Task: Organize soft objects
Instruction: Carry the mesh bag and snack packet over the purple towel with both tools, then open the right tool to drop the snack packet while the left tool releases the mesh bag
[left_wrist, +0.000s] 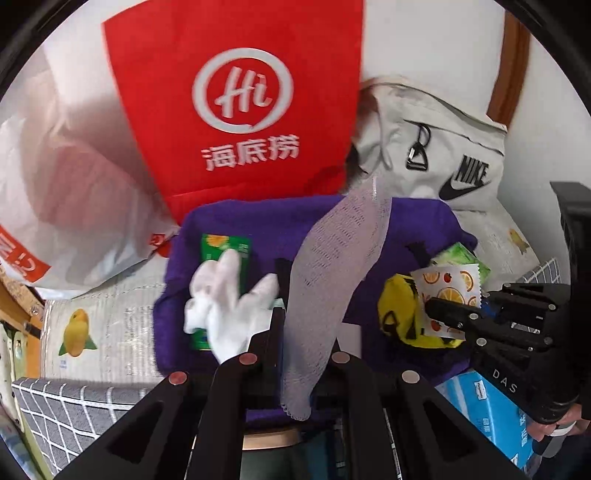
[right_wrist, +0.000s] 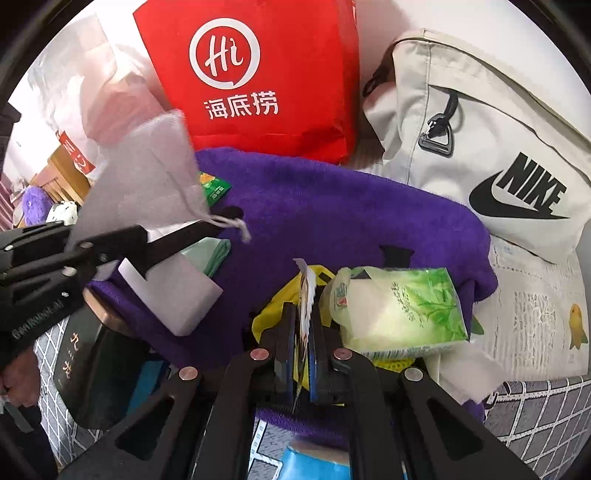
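My left gripper (left_wrist: 299, 332) is shut on a pale grey mesh drawstring pouch (left_wrist: 332, 266), which rises from between its fingers. The right wrist view shows the same pouch (right_wrist: 147, 173) above the left gripper (right_wrist: 184, 236). My right gripper (right_wrist: 303, 321) is shut on a thin sachet with an orange-fruit print (right_wrist: 306, 295), edge-on here and flat-on in the left wrist view (left_wrist: 450, 284), with the right gripper (left_wrist: 432, 306) below it. Both hang over a purple fleece towel (left_wrist: 258, 221). On the towel lie a white cloth (left_wrist: 229, 302), a green packet (left_wrist: 225, 247), a yellow bag (left_wrist: 399, 310) and a green tissue pack (right_wrist: 399, 314).
A red paper bag (left_wrist: 236, 103), a cream Nike bag (left_wrist: 443, 162) and a white plastic bag (left_wrist: 74, 184) stand behind the towel. A white block (right_wrist: 173, 295) lies on its left part. A blue box (left_wrist: 487, 410) and a dark box (right_wrist: 81, 369) sit near the front.
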